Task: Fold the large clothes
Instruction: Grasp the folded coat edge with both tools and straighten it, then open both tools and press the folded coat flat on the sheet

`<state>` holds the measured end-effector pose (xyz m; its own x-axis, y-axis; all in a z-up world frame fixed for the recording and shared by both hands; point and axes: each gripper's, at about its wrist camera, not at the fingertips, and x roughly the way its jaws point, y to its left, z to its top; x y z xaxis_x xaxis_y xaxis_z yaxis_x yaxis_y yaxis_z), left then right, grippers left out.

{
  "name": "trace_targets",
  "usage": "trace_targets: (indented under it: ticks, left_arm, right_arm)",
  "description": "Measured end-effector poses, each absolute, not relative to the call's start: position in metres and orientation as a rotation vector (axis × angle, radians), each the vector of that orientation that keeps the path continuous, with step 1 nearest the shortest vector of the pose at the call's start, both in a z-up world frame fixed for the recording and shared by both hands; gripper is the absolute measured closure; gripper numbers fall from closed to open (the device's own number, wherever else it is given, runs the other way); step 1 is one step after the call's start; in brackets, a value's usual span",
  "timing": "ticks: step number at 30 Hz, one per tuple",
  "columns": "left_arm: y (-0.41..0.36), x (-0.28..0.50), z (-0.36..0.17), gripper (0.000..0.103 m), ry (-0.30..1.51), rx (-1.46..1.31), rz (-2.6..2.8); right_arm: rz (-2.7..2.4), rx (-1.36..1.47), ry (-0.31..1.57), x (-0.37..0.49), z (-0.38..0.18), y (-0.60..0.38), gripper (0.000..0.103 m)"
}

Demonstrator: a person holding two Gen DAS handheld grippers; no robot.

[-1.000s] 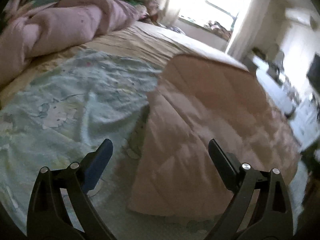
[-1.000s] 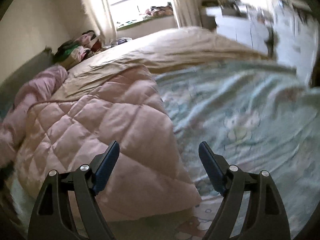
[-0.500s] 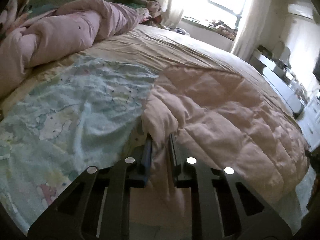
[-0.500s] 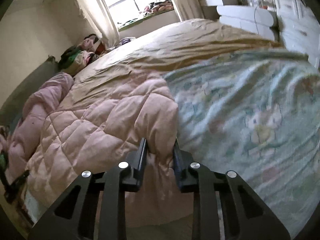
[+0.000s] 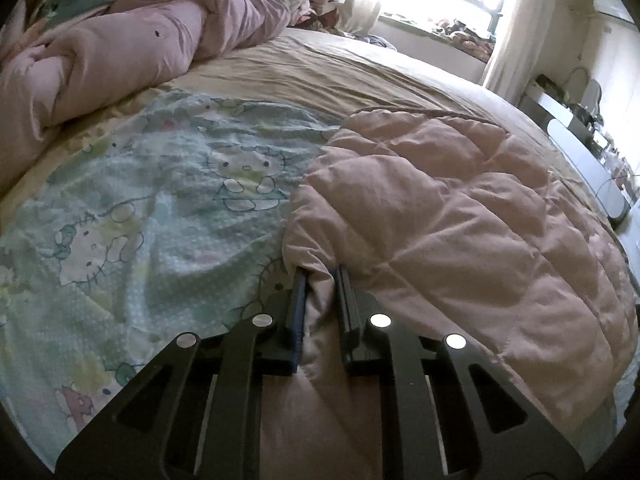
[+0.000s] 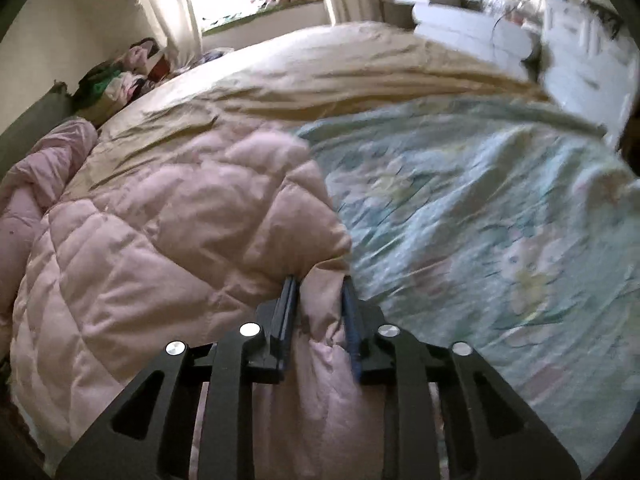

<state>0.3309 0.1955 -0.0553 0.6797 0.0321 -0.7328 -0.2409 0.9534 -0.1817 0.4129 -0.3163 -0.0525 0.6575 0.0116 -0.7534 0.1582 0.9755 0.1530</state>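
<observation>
A pink quilted comforter (image 5: pixel 460 220) lies folded on the bed, filling the right half of the left wrist view and the left half of the right wrist view (image 6: pixel 180 220). My left gripper (image 5: pixel 320 272) is shut on the comforter's near left corner, with fabric bunched between its pads. My right gripper (image 6: pixel 318 280) is shut on the near right corner, and a thick fold is pinched between its fingers. Both corners are lifted a little off the bed, and the cloth hangs down over the gripper bodies.
A pale green cartoon-print sheet (image 5: pixel 160 200) (image 6: pixel 480 220) covers the bed beside the comforter, with a beige sheet (image 5: pixel 320 72) beyond it. A rolled pink duvet (image 5: pixel 140 40) lies by the headboard. Piled clothes (image 6: pixel 120 76) sit near the window. White furniture (image 6: pixel 460 28) stands past the bed.
Both grippers were wide open above the comforter's near edge. They have since shut on its two near corners and moved forward with the fabric, bunching it up.
</observation>
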Motion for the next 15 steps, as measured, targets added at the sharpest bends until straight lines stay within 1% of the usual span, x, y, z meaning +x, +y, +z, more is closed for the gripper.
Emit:
trace_targets:
  ticks: [1,2,4,8,10,15]
  left_arm:
    - [0.195,0.331,-0.054,0.095,0.811,-0.272,0.156]
    - [0.196,0.331,-0.054,0.095,0.810,-0.273,0.157]
    - [0.197,0.328,-0.052,0.095,0.807,-0.289,0.156]
    - [0.197,0.327,-0.050,0.095,0.805,-0.293,0.155]
    - [0.197,0.326,-0.050,0.095,0.803,-0.296,0.154]
    - [0.199,0.325,-0.047,0.095,0.801,-0.294,0.147]
  right_arm:
    - [-0.105,0.189,0.798,0.404,-0.038,-0.312,0.074]
    - [-0.108,0.174,0.757,0.400,-0.029,-0.307,0.066]
    - [-0.079,0.152,0.696,0.392,-0.011,-0.292,0.059]
    - [0.120,0.072,0.651,0.391,0.017,-0.226,0.058]
    - [0.229,0.047,0.677,0.398,0.022,-0.190,0.055]
    - [0.408,0.015,0.767,0.423,0.022,-0.105,0.055]
